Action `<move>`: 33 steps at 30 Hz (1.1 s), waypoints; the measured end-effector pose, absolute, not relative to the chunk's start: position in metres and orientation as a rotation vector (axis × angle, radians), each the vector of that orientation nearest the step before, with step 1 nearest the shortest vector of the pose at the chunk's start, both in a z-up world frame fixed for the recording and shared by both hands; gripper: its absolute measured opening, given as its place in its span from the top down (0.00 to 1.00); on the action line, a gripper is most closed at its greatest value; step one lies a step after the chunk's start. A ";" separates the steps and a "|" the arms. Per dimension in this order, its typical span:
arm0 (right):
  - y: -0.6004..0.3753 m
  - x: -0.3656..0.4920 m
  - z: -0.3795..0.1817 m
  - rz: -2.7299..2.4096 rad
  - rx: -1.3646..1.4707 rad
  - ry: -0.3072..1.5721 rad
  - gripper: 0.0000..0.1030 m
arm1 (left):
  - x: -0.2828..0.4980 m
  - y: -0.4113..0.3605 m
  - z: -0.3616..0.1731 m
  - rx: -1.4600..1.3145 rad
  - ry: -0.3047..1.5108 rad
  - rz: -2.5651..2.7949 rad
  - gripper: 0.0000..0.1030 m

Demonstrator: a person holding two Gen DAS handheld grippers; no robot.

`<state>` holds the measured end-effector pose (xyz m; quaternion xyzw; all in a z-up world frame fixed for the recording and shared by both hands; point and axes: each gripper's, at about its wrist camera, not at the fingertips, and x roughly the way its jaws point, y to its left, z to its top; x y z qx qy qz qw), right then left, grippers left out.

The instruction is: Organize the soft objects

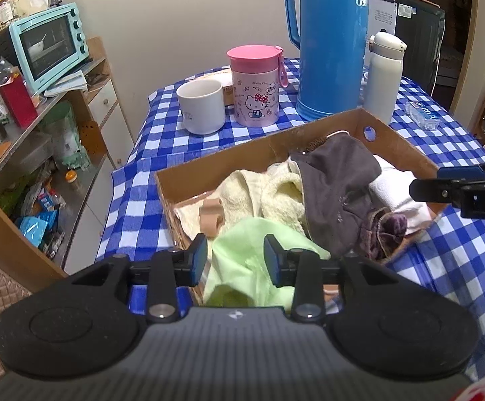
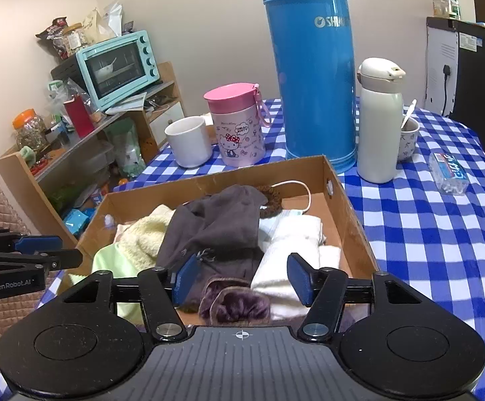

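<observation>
An open cardboard box point(image 1: 242, 153) on the blue checked tablecloth holds soft things: a light green cloth point(image 1: 242, 244), a pale yellow towel point(image 1: 276, 197), a grey garment point(image 1: 336, 183), a folded white towel point(image 1: 393, 190) and a purple fuzzy piece point(image 1: 386, 230). My left gripper point(image 1: 235, 260) hangs over the box's near left corner, open, with the green cloth lying loose below its gap. My right gripper point(image 2: 240, 279) stands open above the purple piece point(image 2: 235, 304) and the white towel point(image 2: 292, 244), gripping nothing. Each gripper shows at the edge of the other's view.
Behind the box stand a tall blue thermos point(image 1: 332, 43), a pink lidded cup point(image 1: 256, 87), a white mug point(image 1: 202, 105) and a white bottle point(image 1: 383, 77). A small cup with a spoon point(image 2: 408, 137) and a plastic box point(image 2: 448, 168) sit right. A cluttered shelf with a teal oven point(image 1: 48, 43) lies left.
</observation>
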<state>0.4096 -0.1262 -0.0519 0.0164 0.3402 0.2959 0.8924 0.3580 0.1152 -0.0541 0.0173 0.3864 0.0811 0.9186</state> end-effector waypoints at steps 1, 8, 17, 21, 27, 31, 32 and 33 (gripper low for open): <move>-0.127 0.406 -0.051 0.615 0.035 0.704 0.39 | 0.356 0.114 -0.053 0.031 0.797 0.168 0.62; -0.136 0.381 -0.037 0.612 0.047 0.695 0.35 | 0.337 0.102 -0.038 0.011 0.802 0.170 0.56; -0.158 0.346 -0.023 0.609 0.103 0.704 0.33 | 0.304 0.079 -0.019 0.018 0.801 0.178 0.54; -0.170 0.329 -0.018 0.590 0.117 0.723 0.32 | 0.287 0.066 -0.011 0.034 0.797 0.178 0.54; -0.188 0.303 -0.009 0.585 0.127 0.749 0.32 | 0.258 0.041 0.001 0.052 0.778 0.179 0.54; -0.198 0.282 -0.002 0.598 0.099 0.742 0.32 | 0.238 0.025 0.008 0.051 0.772 0.189 0.54; -0.200 0.277 0.000 0.603 0.093 0.741 0.32 | 0.234 0.021 0.010 0.051 0.771 0.193 0.54; -0.202 0.273 0.001 0.605 0.089 0.742 0.32 | 0.229 0.017 0.011 0.049 0.770 0.198 0.54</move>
